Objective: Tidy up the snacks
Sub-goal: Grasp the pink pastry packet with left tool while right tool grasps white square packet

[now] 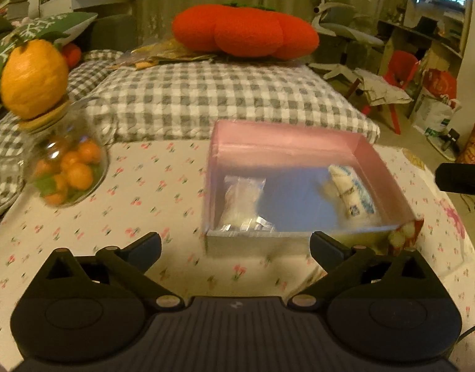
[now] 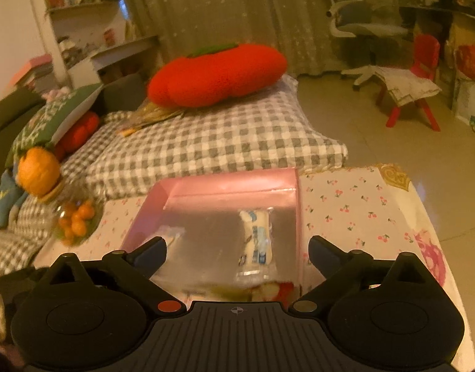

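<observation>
A pink open box [image 1: 287,136] [image 2: 231,183] stands on the cherry-print tablecloth [image 1: 144,192] [image 2: 355,207]. Inside lie a clear-wrapped snack packet [image 1: 242,201] at the left and a white and blue snack packet [image 1: 352,192] [image 2: 257,235] at the right. A red and yellow snack wrapper [image 1: 404,235] [image 2: 268,291] shows at the box's near right corner. My left gripper [image 1: 235,245] hovers before the box's near wall, open and empty. My right gripper [image 2: 237,251] hangs over the box's near part, also open with nothing between its fingers. A dark piece of the right gripper [image 1: 460,178] shows at the right edge of the left wrist view.
A glass jar [image 1: 67,167] [image 2: 74,221] of small oranges with an orange-shaped lid stands at the table's left. Behind lie a checked quilt [image 1: 206,99] [image 2: 206,145] and a red tomato cushion [image 1: 246,31] [image 2: 215,74]. Red chair [image 2: 423,62] and bags on the floor right.
</observation>
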`<state>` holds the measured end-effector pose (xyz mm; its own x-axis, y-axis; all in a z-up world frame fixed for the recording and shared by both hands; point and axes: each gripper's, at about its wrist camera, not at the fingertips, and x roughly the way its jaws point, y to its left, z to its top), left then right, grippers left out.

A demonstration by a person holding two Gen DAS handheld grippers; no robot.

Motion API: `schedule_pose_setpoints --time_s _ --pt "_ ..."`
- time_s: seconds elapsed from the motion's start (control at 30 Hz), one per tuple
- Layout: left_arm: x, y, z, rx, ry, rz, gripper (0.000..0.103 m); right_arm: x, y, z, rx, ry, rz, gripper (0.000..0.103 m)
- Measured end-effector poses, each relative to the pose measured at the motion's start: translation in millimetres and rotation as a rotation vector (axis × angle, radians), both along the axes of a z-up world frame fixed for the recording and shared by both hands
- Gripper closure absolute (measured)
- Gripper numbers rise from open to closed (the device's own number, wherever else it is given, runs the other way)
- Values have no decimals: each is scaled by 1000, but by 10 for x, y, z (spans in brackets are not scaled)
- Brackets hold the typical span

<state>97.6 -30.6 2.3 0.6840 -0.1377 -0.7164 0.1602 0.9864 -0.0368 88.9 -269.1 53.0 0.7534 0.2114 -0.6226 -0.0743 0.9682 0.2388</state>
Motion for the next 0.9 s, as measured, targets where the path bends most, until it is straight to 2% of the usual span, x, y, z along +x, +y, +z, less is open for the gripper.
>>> schedule_pose_setpoints --time_s 0.3,0.5,0.7,0.9 --pt "-361 222 -120 -16 65 12 1 -398 135 -1 -32 -25 89 0" --pt "-568 315 -173 -34 40 -11 1 -599 155 -144 -29 -38 156 0" --pt "-775 440 -297 -52 26 -17 1 -848 180 -255 -107 -67 236 0" --pt "-977 527 -405 -51 14 -84 1 -1133 192 -421 -167 -92 336 0"
